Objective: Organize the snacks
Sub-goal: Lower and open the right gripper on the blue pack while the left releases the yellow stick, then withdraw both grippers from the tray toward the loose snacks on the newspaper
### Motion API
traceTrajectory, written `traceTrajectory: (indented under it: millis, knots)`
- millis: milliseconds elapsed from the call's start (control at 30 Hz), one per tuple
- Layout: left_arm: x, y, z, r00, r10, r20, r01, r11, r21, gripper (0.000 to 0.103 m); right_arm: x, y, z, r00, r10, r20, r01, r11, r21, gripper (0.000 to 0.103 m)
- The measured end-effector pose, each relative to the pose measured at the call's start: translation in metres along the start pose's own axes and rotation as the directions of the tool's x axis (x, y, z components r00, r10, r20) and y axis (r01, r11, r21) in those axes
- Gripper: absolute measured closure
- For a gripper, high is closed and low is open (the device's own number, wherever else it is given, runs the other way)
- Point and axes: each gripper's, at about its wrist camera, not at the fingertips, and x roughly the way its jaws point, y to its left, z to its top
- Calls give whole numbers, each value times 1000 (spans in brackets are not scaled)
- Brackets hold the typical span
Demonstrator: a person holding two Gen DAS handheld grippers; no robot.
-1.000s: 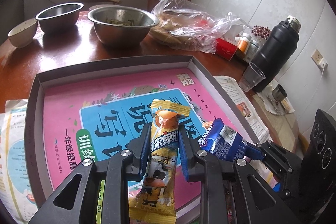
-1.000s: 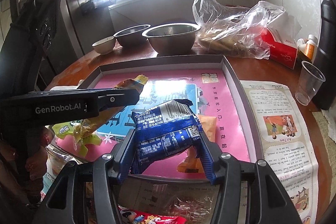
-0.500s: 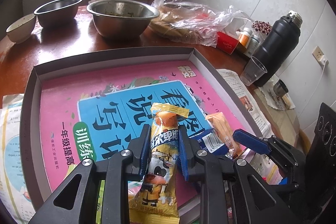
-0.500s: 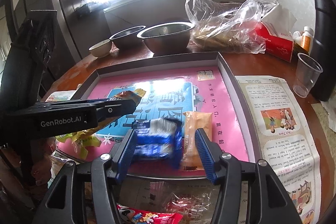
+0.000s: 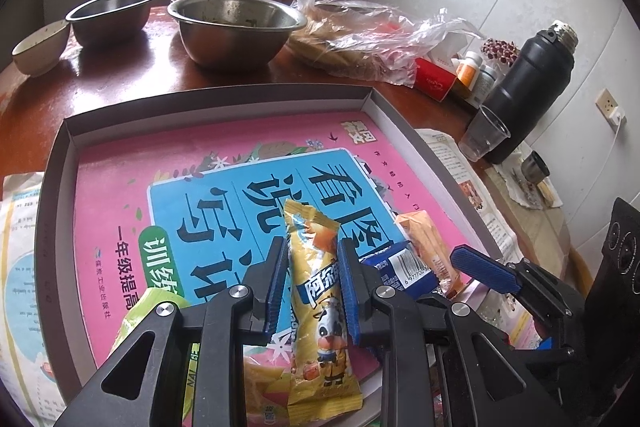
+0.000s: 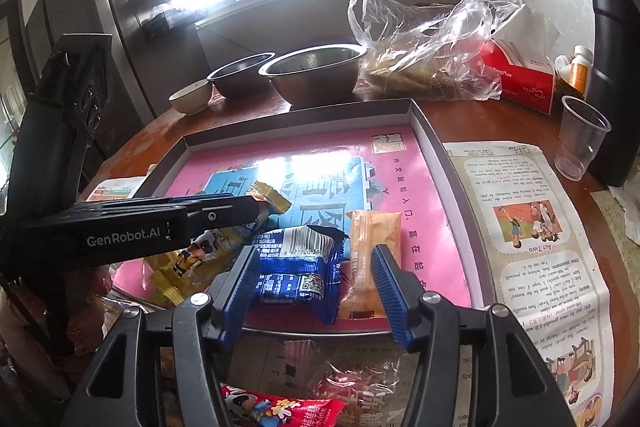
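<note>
Table: brown wood [image 5: 132,75], window at the far side, white wall to the right.
Tray: shallow grey box [image 5: 224,95] mid-table, pink-and-blue printed sheet [image 5: 224,187] covering its floor.
Left gripper: [image 5: 312,279] fingers pinched tight on the yellow bar [image 5: 316,291]; bar runs lengthwise between the pads, far end over the sheet, near end sticking out past the tray's near edge.
Right gripper: [image 6: 316,287] fingers spread wide, gripping nothing; tips at the tray's near edge.
Blue pack: [image 6: 296,267] flat on the sheet between the right fingers, touching neither that I can tell.
Orange pack: [image 6: 368,255] flat on the sheet, just right of the blue pack, near end beside the right finger.
Green pack: [image 5: 156,311] near left, partly behind the left gripper.
Red pack: [image 6: 280,407] outside the tray, nearest edge, below the right gripper.
Far side: two steel bowls [image 5: 236,27], small white bowl [image 5: 40,47], plastic bag [image 5: 360,31].
Right side: black flask [image 5: 528,83], clear cup [image 5: 482,139], newspaper [image 6: 532,247].
</note>
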Motion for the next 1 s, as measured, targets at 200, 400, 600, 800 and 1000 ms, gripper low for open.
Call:
traceTrajectory:
  millis: [200,400,600,800,1000]
  knots:
    - [-4,5,-1,1000,-13,13,13,1000,-22,71,-2,-1,-1,1000,4,4,-4,1000,9,46]
    - [-11,8,-1,999,-9,33,10,999,-38,61,-3,-2,0,1000,3,6,-3,1000,13,46]
    - [-21,9,-3,999,1,50,1,999,-45,55,-6,-2,0,1000,0,9,0,1000,16,46]
    - [-36,7,-5,997,1,81,3,999,-47,48,-9,-3,0,1000,-1,16,1,1000,20,44]
    - [-47,5,-8,996,7,88,-2,999,-54,46,-15,-4,1,1000,-2,27,1,1000,24,43]
